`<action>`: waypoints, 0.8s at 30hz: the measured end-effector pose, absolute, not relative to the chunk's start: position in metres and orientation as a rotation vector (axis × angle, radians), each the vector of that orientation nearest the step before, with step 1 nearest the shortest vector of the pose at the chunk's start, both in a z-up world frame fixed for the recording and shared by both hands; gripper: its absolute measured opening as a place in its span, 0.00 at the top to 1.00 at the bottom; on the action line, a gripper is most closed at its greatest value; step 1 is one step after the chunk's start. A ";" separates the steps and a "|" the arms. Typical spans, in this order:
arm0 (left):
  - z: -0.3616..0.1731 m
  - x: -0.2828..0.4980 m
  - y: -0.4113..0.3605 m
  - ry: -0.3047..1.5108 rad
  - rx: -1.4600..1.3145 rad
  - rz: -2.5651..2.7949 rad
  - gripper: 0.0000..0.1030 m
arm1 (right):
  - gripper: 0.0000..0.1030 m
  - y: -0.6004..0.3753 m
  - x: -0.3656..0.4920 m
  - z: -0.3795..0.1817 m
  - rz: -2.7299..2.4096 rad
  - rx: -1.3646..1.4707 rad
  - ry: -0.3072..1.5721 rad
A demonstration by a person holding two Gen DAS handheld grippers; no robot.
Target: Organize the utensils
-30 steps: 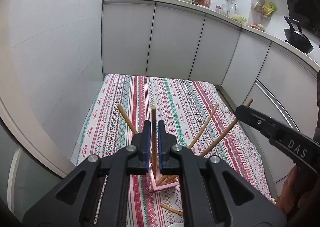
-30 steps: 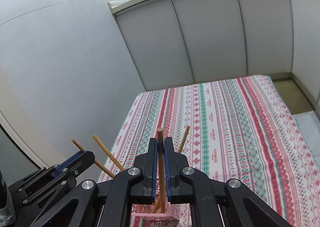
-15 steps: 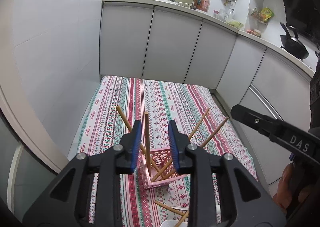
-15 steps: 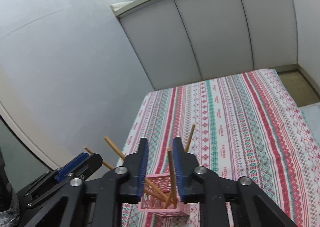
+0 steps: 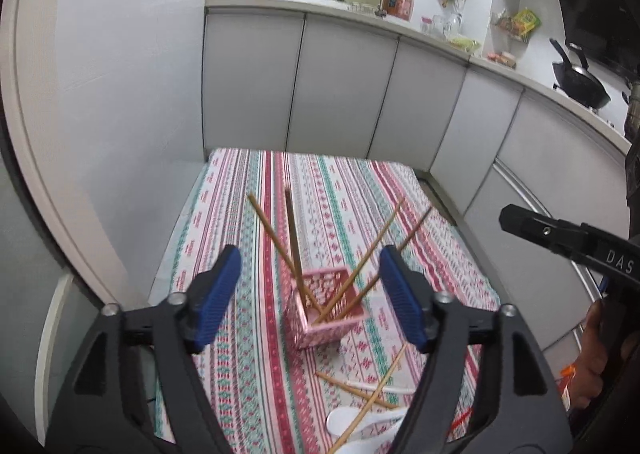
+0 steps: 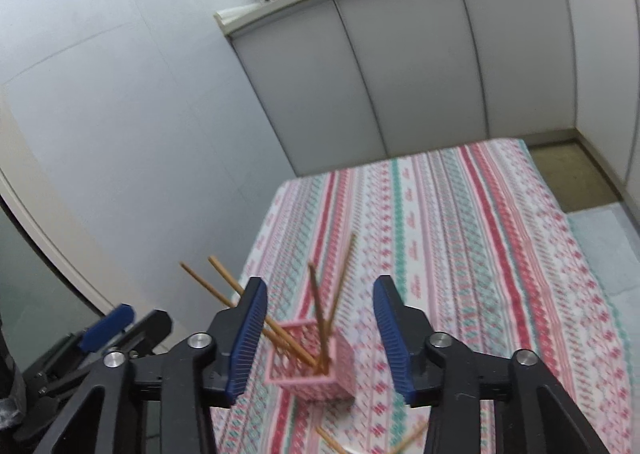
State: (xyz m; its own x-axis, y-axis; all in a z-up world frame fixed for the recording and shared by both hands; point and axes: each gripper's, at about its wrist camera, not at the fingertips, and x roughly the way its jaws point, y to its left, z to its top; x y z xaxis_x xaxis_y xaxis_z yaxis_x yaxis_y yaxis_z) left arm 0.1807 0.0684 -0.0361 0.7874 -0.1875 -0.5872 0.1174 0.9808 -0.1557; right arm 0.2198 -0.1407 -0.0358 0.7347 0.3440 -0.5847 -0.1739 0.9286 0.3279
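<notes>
1. Left wrist view: striped tablecloth point(image 5: 420, 214), pink basket point(image 5: 326, 308) in the middle.
2. Left gripper point(image 5: 310, 294) and right gripper point(image 6: 318, 328) have just been opening; jaws apart, empty.
3. Five chopsticks point(image 5: 294, 240) stand in the basket.
4. Near edge: loose chopsticks point(image 5: 374, 400) and white spoons point(image 5: 360, 424) left to sort.

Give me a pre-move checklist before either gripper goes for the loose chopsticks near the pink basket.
1. Left gripper empty: ok. Its jaws have just been opening and stand wide, pressing on nothing.
2. Right gripper empty: ok. It has also just been opening; the sticks seen between its pads stand free in the basket.
3. Pink plastic lattice basket upright on the striped tablecloth: ok.
4. Wooden chopsticks in the basket settled: ok, four lean inside.
5. Loose wooden chopsticks still to collect: not ok, they lie crossed on the cloth.
6. White plastic spoons clear of those chopsticks: not ok, a chopstick lies over them.
</notes>
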 end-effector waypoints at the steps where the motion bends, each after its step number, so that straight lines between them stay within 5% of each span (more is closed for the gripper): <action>1: -0.039 0.180 0.069 0.661 -0.111 -0.170 0.23 | 0.44 -0.144 0.216 -0.038 0.280 0.254 0.703; 3: -0.046 0.180 0.070 0.706 -0.114 -0.185 0.17 | 0.33 -0.150 0.211 -0.045 0.267 0.246 0.733; 9: -0.080 0.183 0.069 0.870 -0.137 -0.233 0.15 | 0.20 -0.167 0.201 -0.070 0.222 0.212 0.824; 24: -0.152 0.177 0.016 1.063 0.095 -0.305 0.15 | 0.16 -0.212 0.194 -0.148 0.106 0.164 1.100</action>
State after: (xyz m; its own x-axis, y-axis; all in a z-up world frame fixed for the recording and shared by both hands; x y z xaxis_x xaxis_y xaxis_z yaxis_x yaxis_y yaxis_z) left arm 0.1768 0.0159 -0.1517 0.4488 -0.2010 -0.8707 0.2917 0.9540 -0.0699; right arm 0.1936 -0.2121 -0.1483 0.4500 0.1664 -0.8774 -0.0043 0.9829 0.1842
